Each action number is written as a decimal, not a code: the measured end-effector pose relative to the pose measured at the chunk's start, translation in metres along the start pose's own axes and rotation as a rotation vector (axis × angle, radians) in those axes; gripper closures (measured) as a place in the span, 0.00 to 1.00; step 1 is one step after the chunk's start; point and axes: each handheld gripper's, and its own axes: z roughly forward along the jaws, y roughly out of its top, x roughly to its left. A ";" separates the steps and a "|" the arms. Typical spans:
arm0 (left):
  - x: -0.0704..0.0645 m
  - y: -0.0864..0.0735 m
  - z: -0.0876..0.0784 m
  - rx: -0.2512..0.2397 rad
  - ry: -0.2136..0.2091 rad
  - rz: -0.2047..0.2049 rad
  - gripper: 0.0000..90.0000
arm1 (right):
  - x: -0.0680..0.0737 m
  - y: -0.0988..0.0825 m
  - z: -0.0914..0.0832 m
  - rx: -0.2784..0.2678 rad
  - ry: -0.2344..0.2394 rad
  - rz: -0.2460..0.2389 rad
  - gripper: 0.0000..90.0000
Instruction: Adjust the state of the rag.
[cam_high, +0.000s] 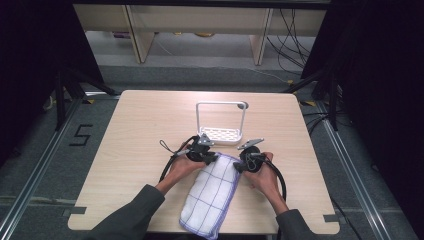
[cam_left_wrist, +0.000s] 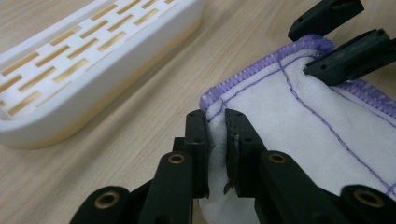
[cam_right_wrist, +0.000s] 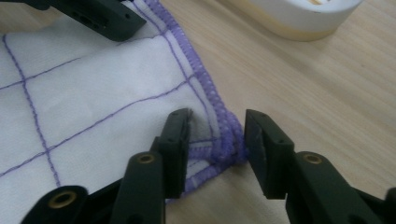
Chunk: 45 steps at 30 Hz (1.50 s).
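Pinching cloth (cam_left_wrist: 299, 126) corner in left gripper (cam_left_wrist: 217, 140), right gripper (cam_right_wrist: 217, 140) parted astride other corner, cloth's near end cut off

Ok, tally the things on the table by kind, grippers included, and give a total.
Handheld grippers: 2, left gripper and right gripper
White cloth with purple grid: 1
White slotted rack with handle: 1
Total: 4

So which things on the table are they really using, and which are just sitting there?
In use:
- cloth, white with purple lines
- left gripper, jaws pinched on one cloth corner
- right gripper, jaws either side of the other corner, not yet pressing

Just sitting there:
- white rack, on the table behind the cloth
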 end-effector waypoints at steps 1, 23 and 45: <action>0.000 0.000 0.000 -0.002 -0.003 -0.002 0.88 | 0.000 0.000 0.000 0.001 0.016 0.004 0.74; 0.021 -0.026 -0.031 -0.047 0.024 -0.075 0.89 | 0.009 0.034 0.022 -0.004 0.072 -0.087 0.85; 0.023 -0.029 -0.028 -0.045 0.014 -0.097 0.87 | 0.006 0.032 0.027 -0.026 0.095 0.003 0.78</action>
